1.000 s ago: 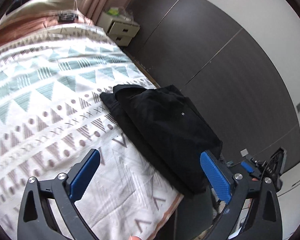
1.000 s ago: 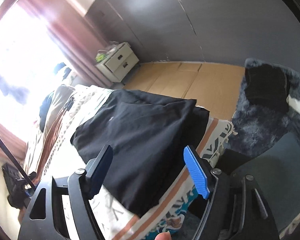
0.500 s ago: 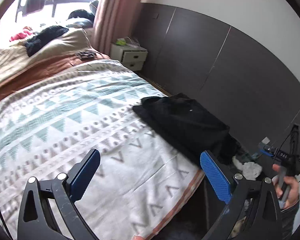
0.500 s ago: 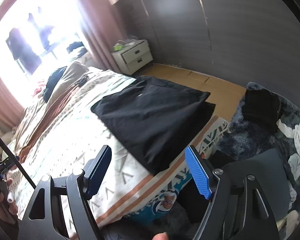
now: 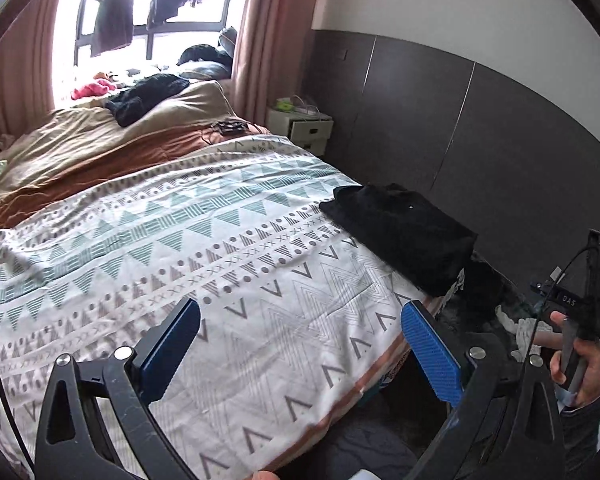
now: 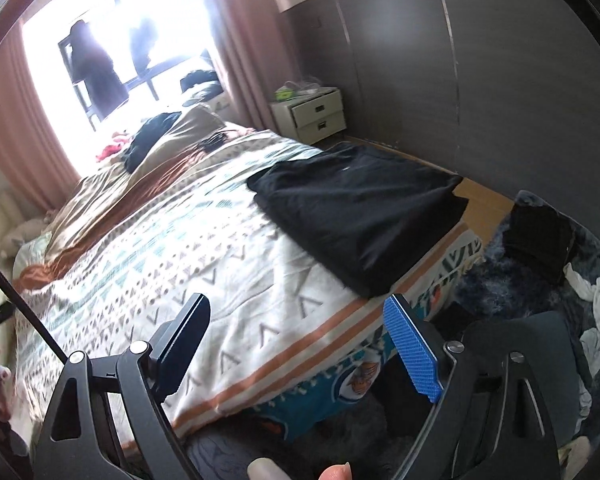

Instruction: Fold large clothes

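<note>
Black garment (image 6: 364,216) lies folded at the bed (image 5: 228,280) corner. Left gripper (image 5: 300,352) apart, empty; right gripper (image 6: 300,344) opening, empty. Recommend fetching next garment without disturbing it.

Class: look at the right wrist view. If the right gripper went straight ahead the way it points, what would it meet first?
Probably the patterned bedspread. The right gripper, jaws opening and holding nothing, aims down at it; the folded black garment lies further right. Depth is uncertain.
</note>
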`<state>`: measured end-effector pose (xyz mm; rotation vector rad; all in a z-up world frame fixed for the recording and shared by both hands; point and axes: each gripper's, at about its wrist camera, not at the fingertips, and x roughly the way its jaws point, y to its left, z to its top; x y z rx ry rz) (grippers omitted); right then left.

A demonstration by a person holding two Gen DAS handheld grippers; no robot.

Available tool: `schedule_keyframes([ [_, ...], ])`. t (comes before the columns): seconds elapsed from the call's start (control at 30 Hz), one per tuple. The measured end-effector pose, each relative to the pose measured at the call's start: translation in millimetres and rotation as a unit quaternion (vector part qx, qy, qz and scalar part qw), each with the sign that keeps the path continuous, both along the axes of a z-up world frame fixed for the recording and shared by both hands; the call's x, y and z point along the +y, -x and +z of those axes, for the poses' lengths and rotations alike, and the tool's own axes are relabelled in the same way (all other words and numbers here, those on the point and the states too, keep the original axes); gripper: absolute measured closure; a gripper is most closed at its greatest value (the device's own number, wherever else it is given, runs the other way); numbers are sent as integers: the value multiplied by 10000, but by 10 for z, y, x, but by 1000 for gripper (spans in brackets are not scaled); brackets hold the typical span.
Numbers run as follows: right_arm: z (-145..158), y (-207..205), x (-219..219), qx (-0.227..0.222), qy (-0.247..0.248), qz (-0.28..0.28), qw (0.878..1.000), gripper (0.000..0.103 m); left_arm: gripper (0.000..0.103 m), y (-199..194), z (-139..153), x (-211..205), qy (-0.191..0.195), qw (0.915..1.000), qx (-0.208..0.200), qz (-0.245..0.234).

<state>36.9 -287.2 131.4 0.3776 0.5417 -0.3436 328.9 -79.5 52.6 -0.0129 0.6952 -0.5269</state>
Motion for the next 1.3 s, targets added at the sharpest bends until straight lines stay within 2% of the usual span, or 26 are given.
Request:
schedule_keyframes([
  [0.4, -55, 211, 415, -131, 169, 512, 9985, 15, 0, 994, 105, 589, 164, 9962, -615, 595],
  [0.5, -47, 295, 508, -164, 260, 624, 9976, 15, 0, 1231, 110, 748, 379, 9936, -715, 790],
  [0.53, -57, 354, 596, -147, 321, 796, 9962, 15, 0, 1288, 114, 787, 404, 9929, -743, 842],
  [0.67, -48, 509, 730, -135, 537, 970, 9937, 15, 0, 1555, 123, 943, 393, 9895, -898, 1062],
  [0.83, -74, 760, 856, -274, 634, 1192, 9905, 15, 0, 1919, 123, 1137, 565, 9833, -1095, 1342],
  [1.13, -235, 1114, 1066, -331, 756, 1339, 9876, 15, 0, 2500, 31, 1199, 249, 9745, -1476, 1669],
  [1.3, -379, 1215, 1128, -558, 801, 1239, 9875, 15, 0, 2740, -84, 1258, 126, 9682, -1564, 1947],
])
